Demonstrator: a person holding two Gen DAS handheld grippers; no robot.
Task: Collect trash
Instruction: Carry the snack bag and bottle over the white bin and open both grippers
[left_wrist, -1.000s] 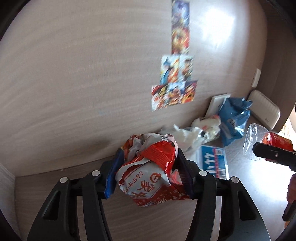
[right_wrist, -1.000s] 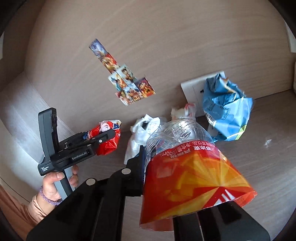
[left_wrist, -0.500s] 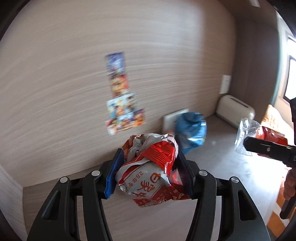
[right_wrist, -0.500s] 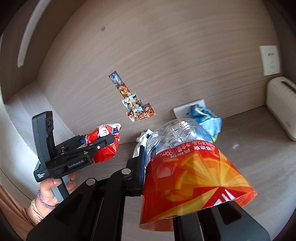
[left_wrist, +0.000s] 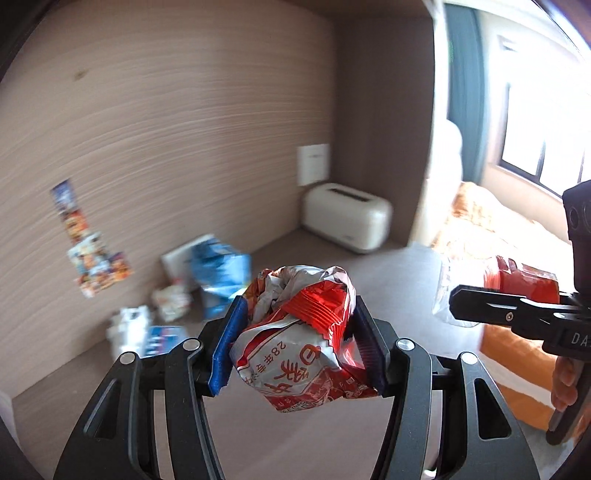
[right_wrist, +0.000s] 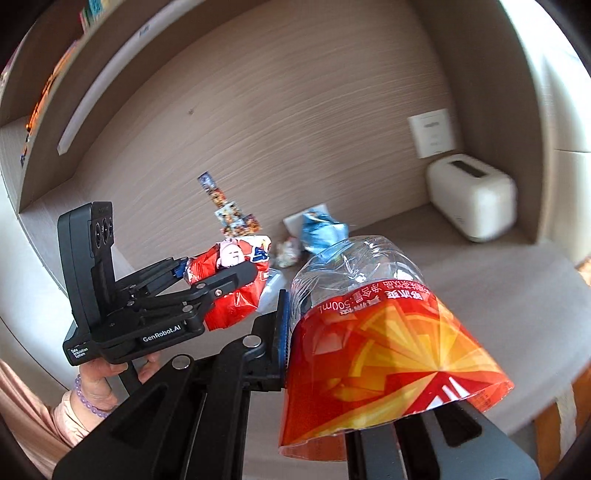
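Observation:
My left gripper (left_wrist: 297, 345) is shut on a crumpled red and white snack wrapper (left_wrist: 299, 339) and holds it above the desk. It also shows in the right wrist view (right_wrist: 229, 284), at the left. My right gripper (right_wrist: 354, 332) is shut on an empty plastic bottle with a red and orange label (right_wrist: 384, 343), held in the air. It shows in the left wrist view (left_wrist: 491, 299) at the right. More trash lies by the back wall: a crumpled blue bag (left_wrist: 219, 269), white wrappers (left_wrist: 129, 328) and a blue and white packet (left_wrist: 164, 338).
A cream toaster-like appliance (left_wrist: 347, 218) stands in the desk's back right corner under a wall socket (left_wrist: 313, 164). Stickers (left_wrist: 92, 254) are on the wood back wall. An orange bedcover (left_wrist: 495, 236) and a window lie to the right.
Both grippers have pulled back from the wall and swung right with their loads. The trash pile has slid left and farther away; the appliance and window have come into view.

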